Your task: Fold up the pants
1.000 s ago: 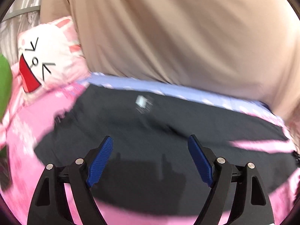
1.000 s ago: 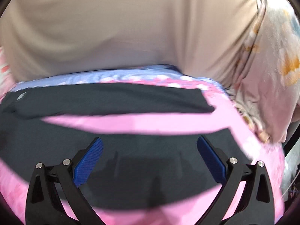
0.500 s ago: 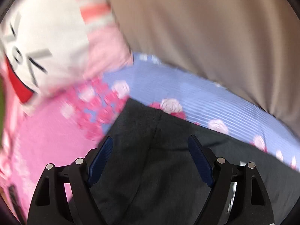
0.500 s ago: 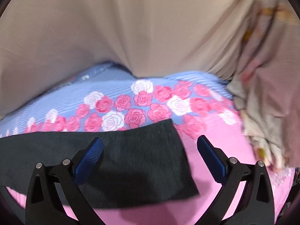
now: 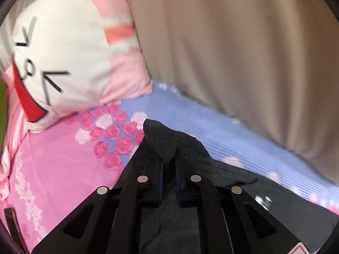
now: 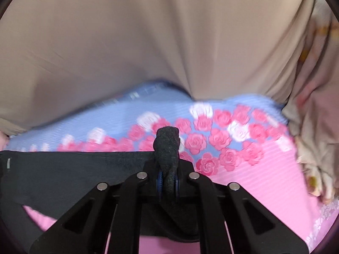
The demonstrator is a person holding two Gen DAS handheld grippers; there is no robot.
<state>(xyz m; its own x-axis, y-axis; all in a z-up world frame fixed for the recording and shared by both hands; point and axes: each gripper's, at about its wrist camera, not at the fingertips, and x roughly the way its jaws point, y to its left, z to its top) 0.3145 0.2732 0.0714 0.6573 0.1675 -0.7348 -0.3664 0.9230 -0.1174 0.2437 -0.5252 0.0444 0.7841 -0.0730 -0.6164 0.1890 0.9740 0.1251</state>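
Dark grey pants lie flat on a pink and blue rose-print sheet. My left gripper has its jaws closing on one corner of the pants, and the pinched cloth bunches up past the fingertips. In the right wrist view the pants stretch off to the left. The jaws of my right gripper are closing on the other corner, with a wad of dark cloth squeezed between the blue pads and sticking up ahead of them.
A white and pink cat-face pillow leans at the left end of the bed. A beige cloth hangs along the far side of the bed. A crumpled floral cloth lies at the right edge.
Both grippers moved across the pants to their far corners, then closed from wide open onto the cloth. The corners now bunch between the pads.
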